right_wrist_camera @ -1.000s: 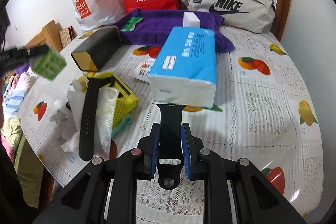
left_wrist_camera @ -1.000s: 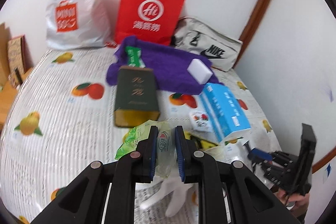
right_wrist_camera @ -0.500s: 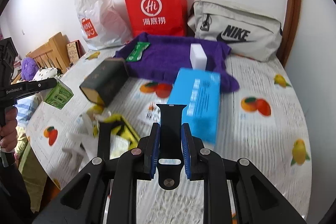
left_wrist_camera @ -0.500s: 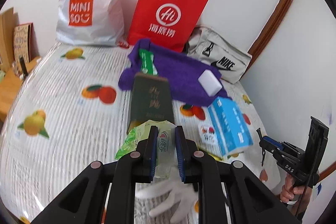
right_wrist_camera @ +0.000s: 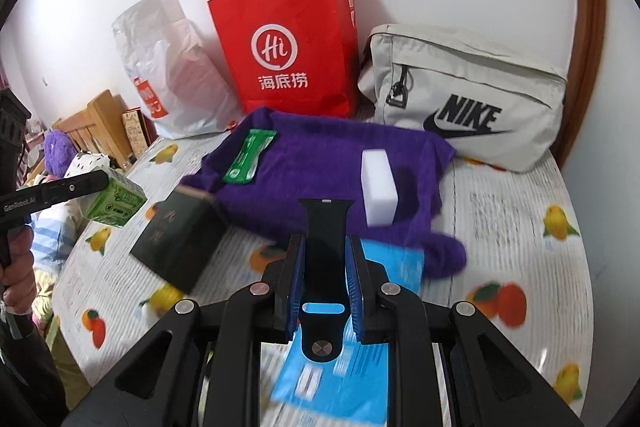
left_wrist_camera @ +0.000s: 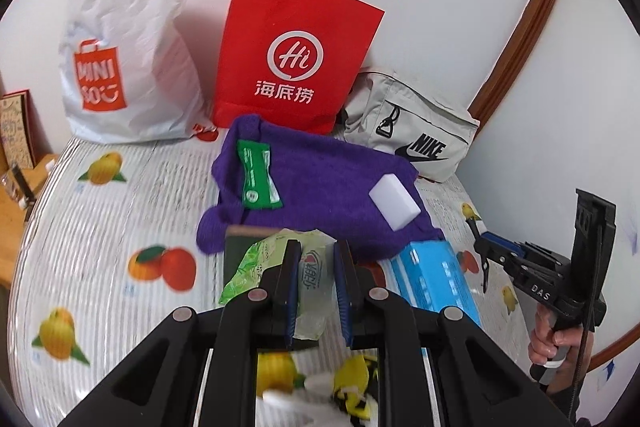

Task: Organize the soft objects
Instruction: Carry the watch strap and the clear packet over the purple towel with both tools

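Note:
My left gripper (left_wrist_camera: 317, 247) is shut on a crinkled green and clear plastic packet (left_wrist_camera: 256, 263), held above the table. My right gripper (right_wrist_camera: 326, 239) is shut on a black watch strap (right_wrist_camera: 326, 219) that sticks up between its pads. A purple towel (left_wrist_camera: 320, 187) lies spread ahead, with a white sponge block (left_wrist_camera: 394, 201) and a green wipes pack (left_wrist_camera: 258, 173) on it. A blue tissue pack (right_wrist_camera: 340, 367) lies under the right gripper. In the right wrist view the left gripper (right_wrist_camera: 100, 183) appears at far left with the green packet (right_wrist_camera: 116, 203).
A red paper bag (left_wrist_camera: 296, 59), a white Miniso bag (left_wrist_camera: 128, 59) and a grey Nike bag (left_wrist_camera: 412, 139) stand against the back wall. A dark green box (right_wrist_camera: 180, 239) lies left of the tissue pack. The fruit-print tablecloth (left_wrist_camera: 100, 227) covers the table; wooden furniture (right_wrist_camera: 100, 131) stands at left.
Both grippers have risen and moved toward the back wall, each keeping its hold. The towel and bags now look nearer, and the glove and yellow items have dropped low in view.

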Demonstrator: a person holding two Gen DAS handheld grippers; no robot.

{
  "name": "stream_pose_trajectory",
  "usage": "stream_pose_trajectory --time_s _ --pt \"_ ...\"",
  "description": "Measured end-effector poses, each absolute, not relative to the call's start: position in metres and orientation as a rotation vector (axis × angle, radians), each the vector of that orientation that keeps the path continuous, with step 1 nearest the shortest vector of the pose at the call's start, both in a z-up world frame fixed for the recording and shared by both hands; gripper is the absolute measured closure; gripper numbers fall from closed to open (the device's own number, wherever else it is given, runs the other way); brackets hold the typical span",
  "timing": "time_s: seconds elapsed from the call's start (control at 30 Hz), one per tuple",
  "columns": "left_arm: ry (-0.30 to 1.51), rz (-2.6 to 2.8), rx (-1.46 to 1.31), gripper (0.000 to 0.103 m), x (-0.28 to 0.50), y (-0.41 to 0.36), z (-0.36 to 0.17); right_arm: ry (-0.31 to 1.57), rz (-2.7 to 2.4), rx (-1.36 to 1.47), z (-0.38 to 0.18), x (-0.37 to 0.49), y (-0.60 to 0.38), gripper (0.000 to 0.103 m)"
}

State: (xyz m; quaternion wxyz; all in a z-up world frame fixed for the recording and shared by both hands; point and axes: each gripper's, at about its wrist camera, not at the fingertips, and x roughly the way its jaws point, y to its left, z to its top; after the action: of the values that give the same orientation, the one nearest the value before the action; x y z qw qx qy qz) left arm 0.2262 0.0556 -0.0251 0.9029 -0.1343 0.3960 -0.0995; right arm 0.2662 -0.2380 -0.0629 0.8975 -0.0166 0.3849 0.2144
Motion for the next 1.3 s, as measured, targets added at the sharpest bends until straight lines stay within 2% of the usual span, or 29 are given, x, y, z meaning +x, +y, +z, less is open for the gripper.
stream_pose_trajectory --time_s 0.67,1.3 --pt "0.882 -0.241 -0.178 0.087 0.345 0.038 -0.051 0.888 0.294 -0.035 -0.106 0.405 -0.253 0.083" --pt "0.949 -0.246 -0.169 0.087 0.396 0.027 -0.087 1.042 0.314 0.023 -0.151 0.429 -0.255 0.082"
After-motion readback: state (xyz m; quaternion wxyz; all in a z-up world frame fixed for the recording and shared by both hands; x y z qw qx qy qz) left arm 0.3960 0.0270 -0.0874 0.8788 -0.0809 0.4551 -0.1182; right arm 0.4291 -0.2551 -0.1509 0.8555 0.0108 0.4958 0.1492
